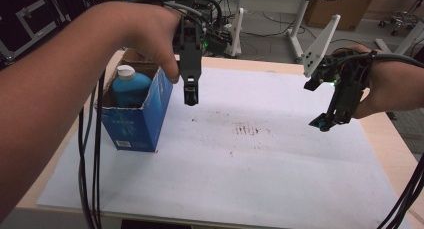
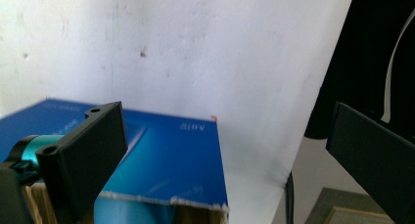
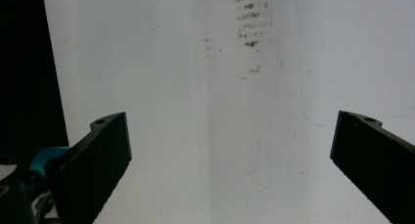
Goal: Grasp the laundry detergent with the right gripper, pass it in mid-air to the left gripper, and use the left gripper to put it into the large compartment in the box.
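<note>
An open blue cardboard box (image 1: 140, 116) stands upright at the left of the white sheet (image 1: 240, 159), and a blue bottle with a white cap (image 1: 129, 84) sits inside it. My left gripper (image 1: 191, 95) hangs open in the air just right of the box's top edge, holding nothing. In the left gripper view the box's blue side (image 2: 171, 155) lies below and between the wide-apart jaws. My right gripper (image 1: 325, 121) hovers open above the right part of the sheet, with bare white paper (image 3: 225, 136) between its jaws.
Dark smudges (image 1: 247, 130) mark the middle of the sheet. Black cables (image 1: 90, 164) hang down by the table's left front edge and more (image 1: 407, 194) at the right. Desk legs and a cardboard box (image 1: 340, 6) stand on the floor beyond the table.
</note>
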